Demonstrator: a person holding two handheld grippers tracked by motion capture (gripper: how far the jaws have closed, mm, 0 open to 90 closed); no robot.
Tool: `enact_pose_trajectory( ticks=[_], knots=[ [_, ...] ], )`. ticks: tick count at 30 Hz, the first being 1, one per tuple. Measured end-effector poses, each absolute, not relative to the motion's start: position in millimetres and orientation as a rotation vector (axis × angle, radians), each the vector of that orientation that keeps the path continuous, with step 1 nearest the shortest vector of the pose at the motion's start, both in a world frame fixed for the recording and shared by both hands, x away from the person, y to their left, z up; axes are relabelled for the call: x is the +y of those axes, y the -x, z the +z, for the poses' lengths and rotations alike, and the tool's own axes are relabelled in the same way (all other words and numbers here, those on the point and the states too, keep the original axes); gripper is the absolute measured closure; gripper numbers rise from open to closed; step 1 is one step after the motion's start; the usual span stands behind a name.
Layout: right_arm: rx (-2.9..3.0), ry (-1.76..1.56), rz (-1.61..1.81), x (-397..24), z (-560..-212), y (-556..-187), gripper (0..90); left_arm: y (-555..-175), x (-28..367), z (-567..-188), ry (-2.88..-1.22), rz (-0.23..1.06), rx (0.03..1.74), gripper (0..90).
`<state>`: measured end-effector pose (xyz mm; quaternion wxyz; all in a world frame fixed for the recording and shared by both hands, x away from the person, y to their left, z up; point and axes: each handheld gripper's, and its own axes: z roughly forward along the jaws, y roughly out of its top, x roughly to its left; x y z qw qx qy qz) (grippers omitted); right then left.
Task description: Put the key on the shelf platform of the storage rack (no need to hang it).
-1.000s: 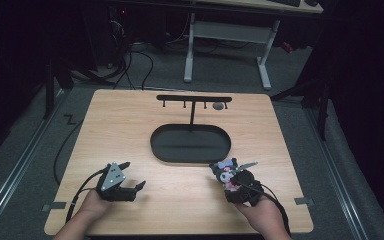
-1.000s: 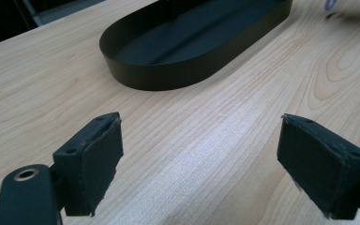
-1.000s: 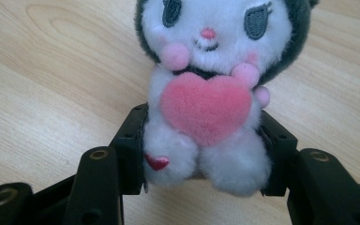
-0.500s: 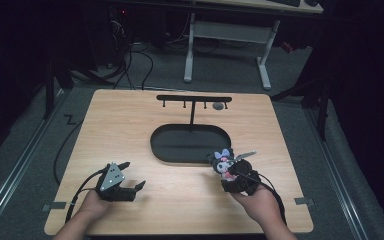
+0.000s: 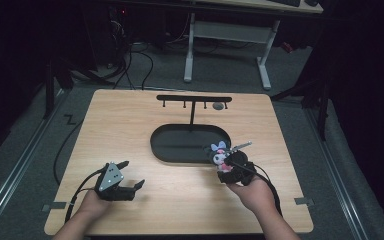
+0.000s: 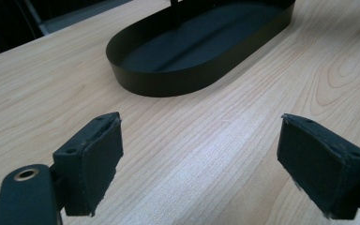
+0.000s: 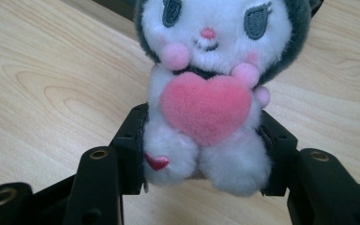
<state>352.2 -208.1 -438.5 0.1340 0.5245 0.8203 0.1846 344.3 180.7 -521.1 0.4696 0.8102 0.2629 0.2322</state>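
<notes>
Right gripper clamps a plush toy near the black tray; left gripper, jaws apart, rests on the table.

- Plush toy: small and soft, with a white face and body, a dark grey hood, grey eyes, a pink nose and pink cheeks.
- It hugs a big pink heart to its chest; a small red heart is stitched on one leg.
- In the high view the plush toy sits upright, just beside the near right end of the black oval tray.
- Two black pads press its lower body from both sides.
</notes>
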Motion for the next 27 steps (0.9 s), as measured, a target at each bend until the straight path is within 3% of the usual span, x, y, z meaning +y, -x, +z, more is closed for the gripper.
enact_pose_trajectory(
  ticks=[27],
  knots=[
    [2.385,-1.511,0.566,-184,-442,-401,47.3,-344,177,-522,-2.008,0.563,0.634,15.4]
  ],
)
